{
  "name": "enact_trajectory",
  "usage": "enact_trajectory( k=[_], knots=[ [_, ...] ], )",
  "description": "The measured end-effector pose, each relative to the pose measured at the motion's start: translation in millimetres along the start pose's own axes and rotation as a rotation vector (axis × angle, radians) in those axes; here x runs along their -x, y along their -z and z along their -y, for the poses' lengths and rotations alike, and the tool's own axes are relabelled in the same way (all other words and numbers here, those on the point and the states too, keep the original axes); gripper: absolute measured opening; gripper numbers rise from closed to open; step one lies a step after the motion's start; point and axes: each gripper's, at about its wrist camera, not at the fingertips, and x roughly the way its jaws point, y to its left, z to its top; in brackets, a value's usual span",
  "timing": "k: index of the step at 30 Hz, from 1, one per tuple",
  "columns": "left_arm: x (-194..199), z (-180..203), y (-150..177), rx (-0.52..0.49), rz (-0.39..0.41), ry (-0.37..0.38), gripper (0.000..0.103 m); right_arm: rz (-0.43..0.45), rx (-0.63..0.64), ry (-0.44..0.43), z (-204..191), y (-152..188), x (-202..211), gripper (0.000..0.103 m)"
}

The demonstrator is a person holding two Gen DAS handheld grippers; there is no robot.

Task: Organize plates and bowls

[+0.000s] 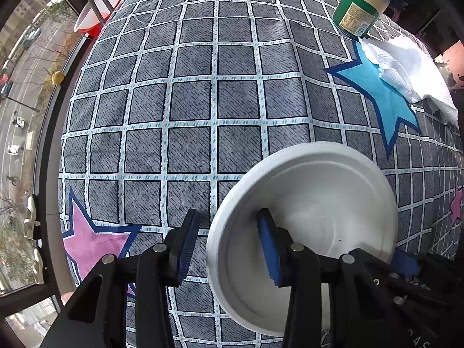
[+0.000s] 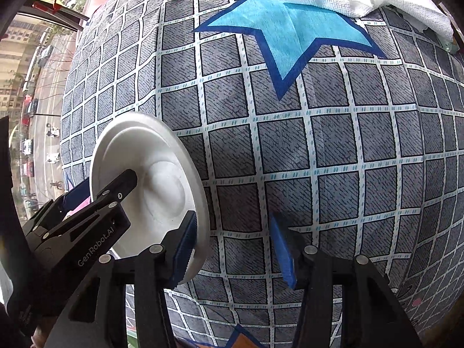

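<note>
A white paper bowl (image 1: pixel 316 200) sits on the grey checked tablecloth (image 1: pixel 203 101) near the front. My left gripper (image 1: pixel 229 246) is open and straddles the bowl's left rim, one blue pad inside the bowl and one outside. My right gripper (image 2: pixel 235 249) is open too and straddles the opposite rim of the same bowl (image 2: pixel 156 174), its left pad inside and its right pad over the cloth. The left gripper's finger (image 2: pixel 116 191) shows inside the bowl in the right wrist view.
A green bottle (image 1: pixel 362 3) stands at the far right of the table. A white towel (image 1: pixel 411 69) lies beside it over a blue star print (image 1: pixel 380 92). Red and pink plastic tubs (image 1: pixel 98 8) stand past the far left edge by the window.
</note>
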Motion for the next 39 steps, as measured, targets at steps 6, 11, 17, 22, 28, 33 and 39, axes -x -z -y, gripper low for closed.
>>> enact_trajectory(
  k=[6,11,17,22,28,33,39],
  knots=[
    [4,27,13,-0.068,-0.012,-0.022,0.032,-0.038,0.026,-0.001,-15,7,-9,0.024],
    [3,48,48,-0.097,-0.032,-0.009,0.032,-0.089,0.054,0.027,-17,34,-14,0.023],
    [-1,63,104,-0.113,-0.065,0.006,0.032,-0.148,0.067,0.056,-12,80,-16,0.023],
    [-4,71,149,-0.112,-0.094,0.017,0.032,-0.195,0.042,0.064,-8,121,-21,0.023],
    [-11,74,191,-0.107,-0.134,0.024,0.033,-0.224,0.037,0.072,-13,159,-24,0.023],
    [-10,73,218,-0.095,-0.144,0.024,0.033,-0.224,0.041,0.077,-25,172,-27,0.023],
    [12,68,250,-0.101,-0.122,0.022,0.033,-0.194,0.033,0.071,-4,189,-11,0.023]
  ],
)
